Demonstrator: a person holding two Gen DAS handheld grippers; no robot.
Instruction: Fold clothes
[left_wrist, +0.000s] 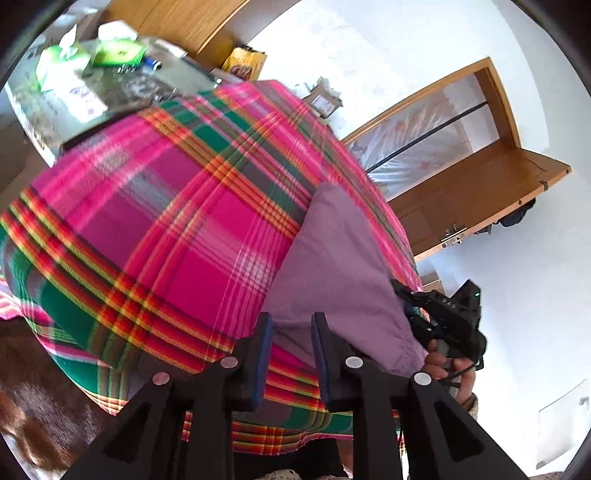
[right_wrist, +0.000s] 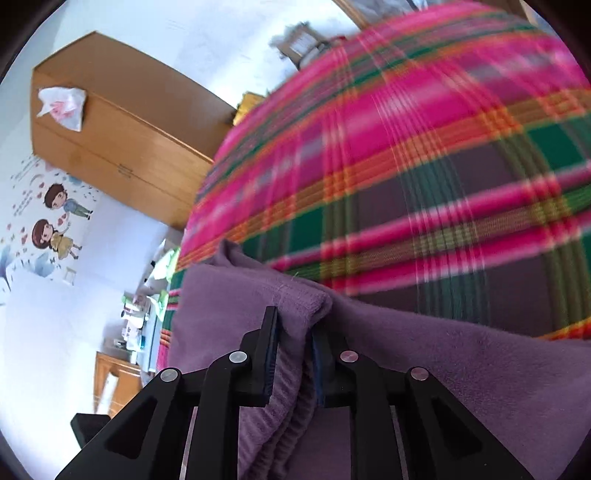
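A purple garment (left_wrist: 332, 266) lies on the pink, green and orange plaid bedspread (left_wrist: 155, 206). In the left wrist view my left gripper (left_wrist: 292, 321) stands open at the garment's near edge; the cloth shows just past its fingertips, with a clear gap between the pads. My right gripper (right_wrist: 295, 325) is shut on a folded bundle of the purple garment (right_wrist: 424, 354), and its ribbed hem (right_wrist: 284, 398) fills the space between the pads. The left wrist view also shows the right gripper (left_wrist: 406, 295) at the garment's right edge, held by a hand (left_wrist: 447, 369).
A cluttered side table (left_wrist: 122, 85) with green tissue packs (left_wrist: 59, 59) stands beyond the bed. An open wooden door (left_wrist: 469, 199) is to the right. A wooden wardrobe (right_wrist: 122, 147) and wall stickers (right_wrist: 51, 221) are to the left. Brown furry fabric (left_wrist: 40, 417) lies at lower left.
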